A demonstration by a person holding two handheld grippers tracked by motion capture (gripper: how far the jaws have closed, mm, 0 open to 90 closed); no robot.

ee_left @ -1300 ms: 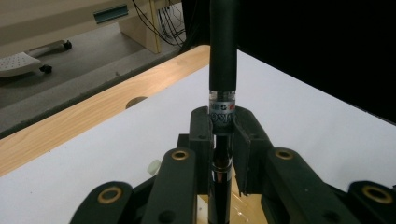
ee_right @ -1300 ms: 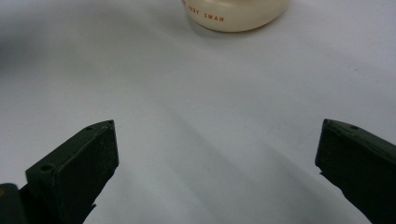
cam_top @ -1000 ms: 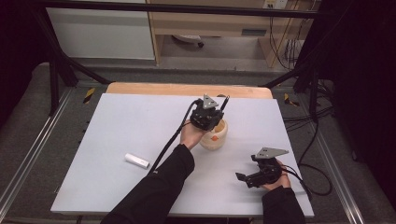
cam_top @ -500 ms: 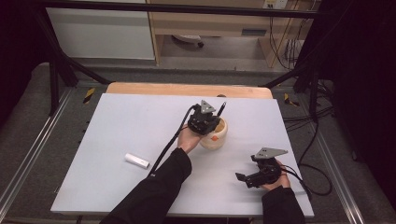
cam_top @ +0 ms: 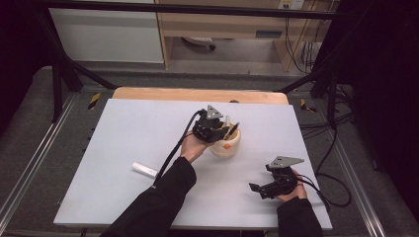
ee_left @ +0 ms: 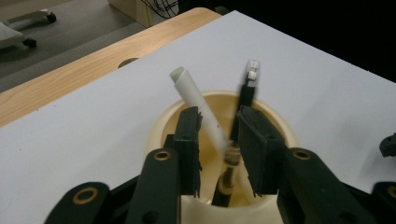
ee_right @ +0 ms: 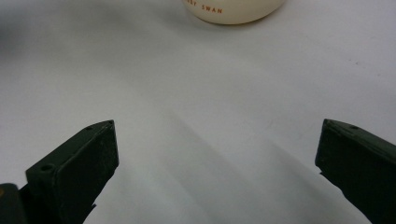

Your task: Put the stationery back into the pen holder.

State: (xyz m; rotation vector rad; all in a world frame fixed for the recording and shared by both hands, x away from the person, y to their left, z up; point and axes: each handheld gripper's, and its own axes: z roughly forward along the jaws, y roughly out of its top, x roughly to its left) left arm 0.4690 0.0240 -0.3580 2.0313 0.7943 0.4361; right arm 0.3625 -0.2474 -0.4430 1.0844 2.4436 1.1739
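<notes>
Cream cup cut off by top edge, lettering partly legible, pen lower end blurred inside cup

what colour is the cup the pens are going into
Cream, with small orange lettering; it shows best in the left gripper view.

A: It looks like a lab or a recording room, not a home.

B: What shows that?

A: The white-topped wooden desk stands inside a frame of black metal bars, with dark drapes at both sides. Grey carpet floor lies all around it.

B: Anything behind it?

A: A bundle of black cables hangs by a pale wooden cabinet, next to a white panel. Yellow-and-black striped tape marks sit on the floor.
</notes>
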